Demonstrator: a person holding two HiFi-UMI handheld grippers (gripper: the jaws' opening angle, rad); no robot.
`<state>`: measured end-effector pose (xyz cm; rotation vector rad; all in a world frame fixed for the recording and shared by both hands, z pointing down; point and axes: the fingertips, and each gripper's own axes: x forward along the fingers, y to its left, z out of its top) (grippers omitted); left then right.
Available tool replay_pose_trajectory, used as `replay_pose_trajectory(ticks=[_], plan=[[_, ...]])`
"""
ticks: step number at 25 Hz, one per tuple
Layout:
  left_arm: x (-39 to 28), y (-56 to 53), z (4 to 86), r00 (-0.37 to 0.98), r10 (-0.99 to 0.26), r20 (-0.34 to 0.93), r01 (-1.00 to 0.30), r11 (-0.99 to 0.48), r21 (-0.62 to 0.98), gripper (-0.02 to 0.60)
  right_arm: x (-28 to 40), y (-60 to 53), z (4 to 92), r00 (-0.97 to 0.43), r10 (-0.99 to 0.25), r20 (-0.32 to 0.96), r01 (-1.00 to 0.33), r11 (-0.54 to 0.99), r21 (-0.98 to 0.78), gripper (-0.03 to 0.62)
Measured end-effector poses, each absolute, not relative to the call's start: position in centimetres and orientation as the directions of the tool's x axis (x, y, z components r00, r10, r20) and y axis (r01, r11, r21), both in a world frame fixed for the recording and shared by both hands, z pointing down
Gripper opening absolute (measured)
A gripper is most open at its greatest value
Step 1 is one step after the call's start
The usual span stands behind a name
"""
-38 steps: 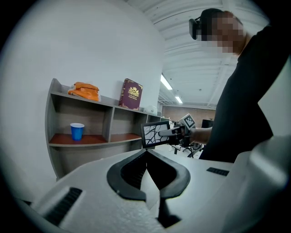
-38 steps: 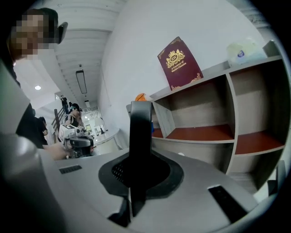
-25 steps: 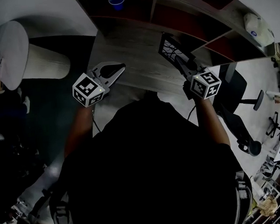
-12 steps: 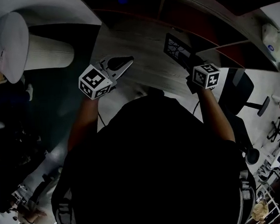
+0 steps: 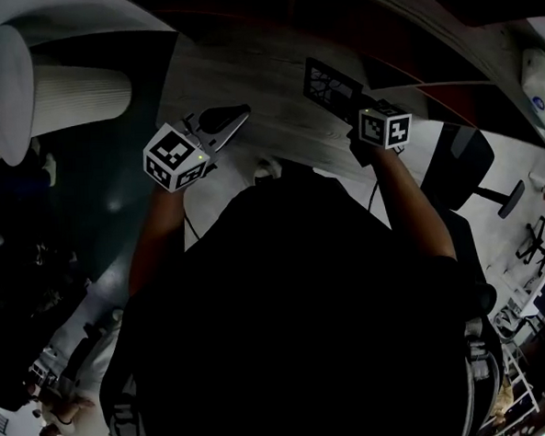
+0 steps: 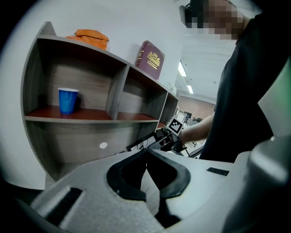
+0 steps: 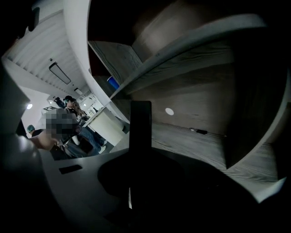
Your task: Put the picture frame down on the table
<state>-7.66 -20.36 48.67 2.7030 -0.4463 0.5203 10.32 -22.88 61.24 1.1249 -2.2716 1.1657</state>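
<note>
Head view shows the right gripper (image 5: 350, 106) with its jaws squeezed on one edge of the flat black picture frame with white lines (image 5: 327, 82). The frame is low over the grey wooden table (image 5: 254, 73), close to the wooden shelf (image 6: 91, 119); I cannot tell if it touches the table. The left gripper (image 5: 233, 118) is over the table too, jaws together, holding nothing.

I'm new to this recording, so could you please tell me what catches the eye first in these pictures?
The dark picture frame clamped in the right claw, over the grey wooden table, draws the eye first. The left claw hangs shut and empty beside it, and a blue cup stands on the shelf behind.
</note>
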Motion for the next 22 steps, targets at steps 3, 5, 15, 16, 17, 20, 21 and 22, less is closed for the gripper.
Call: replay_pose_trajectory(ticks=[3, 5, 15, 16, 17, 20, 21, 22], plan=[[-7.1, -20.1, 49.9, 0.875, -0.236, 0.424, -0.380, -0.877, 0.295, 0.017, 10.7, -23.4, 63.7, -0.625, -0.456, 0.634, -0.780, 0.340, -0.525, 0.015], [-6.7, -20.0, 50.4, 0.869, -0.235, 0.434, -0.385, -0.874, 0.297, 0.017, 10.9, -23.6, 65.5, -0.626, -0.427, 0.652, -0.780, 0.334, -0.529, 0.015], [-6.4, -20.3, 52.2, 0.850, -0.224, 0.476, -0.406, -0.855, 0.323, 0.017, 10.0, -23.7, 71.9, -0.649, -0.312, 0.694, -0.760, 0.256, -0.597, 0.015], [-6.3, -20.2, 52.4, 0.850, -0.220, 0.479, -0.406, -0.853, 0.328, 0.017, 10.1, -23.6, 72.4, -0.648, -0.302, 0.699, -0.761, 0.250, -0.599, 0.015], [-6.0, -20.2, 52.7, 0.850, -0.217, 0.481, -0.406, -0.851, 0.334, 0.017, 10.2, -23.5, 73.0, -0.649, -0.292, 0.703, -0.761, 0.241, -0.602, 0.015], [-5.0, -20.3, 54.1, 0.849, -0.213, 0.484, -0.410, -0.844, 0.347, 0.017, 11.1, -23.7, 75.3, -0.653, -0.269, 0.708, -0.757, 0.209, -0.619, 0.015], [-4.6, -20.5, 54.4, 0.848, -0.212, 0.485, -0.411, -0.842, 0.350, 0.017, 11.5, -23.8, 75.9, -0.652, -0.264, 0.710, -0.758, 0.200, -0.621, 0.015], [-4.4, -20.6, 54.6, 0.848, -0.212, 0.486, -0.412, -0.840, 0.353, 0.017, 11.7, -24.0, 76.4, -0.651, -0.257, 0.714, -0.759, 0.194, -0.622, 0.015]])
